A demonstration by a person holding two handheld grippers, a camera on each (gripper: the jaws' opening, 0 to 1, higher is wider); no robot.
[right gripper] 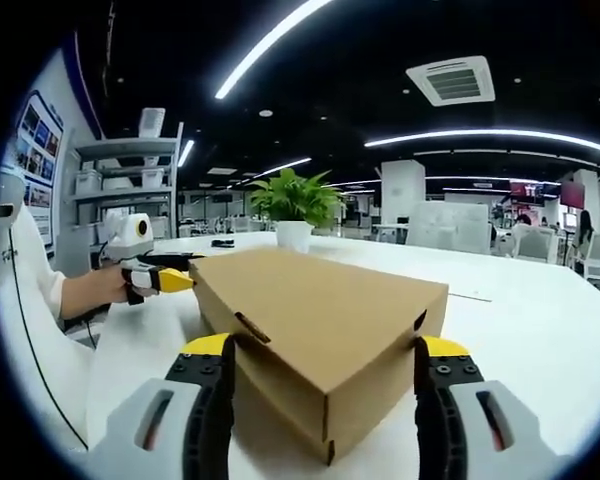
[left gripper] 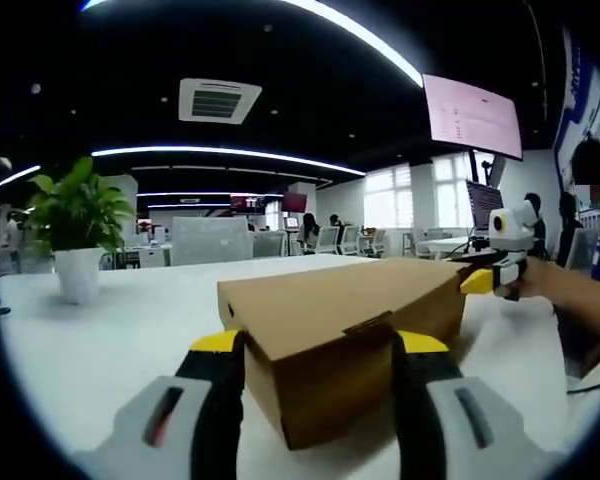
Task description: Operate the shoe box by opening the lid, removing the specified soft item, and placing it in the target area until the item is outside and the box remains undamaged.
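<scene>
From my left gripper view, a potted plant (left gripper: 75, 225) stands far left on the white table (left gripper: 130, 330). Ahead lies the shoe box (left gripper: 340, 345), plain brown cardboard, lid shut, a tuck tab showing at the lid's front edge, one corner pointing at me. My left gripper (left gripper: 320, 385) has its jaws apart, one on either side of that corner. At the right the right gripper (left gripper: 492, 278) reaches toward the box's far end.

In my right gripper view, the left gripper (right gripper: 160, 278) sits at the left, near the box's far corner. The plant stands behind the box; the right gripper's jaws are spread astride its near corner.
</scene>
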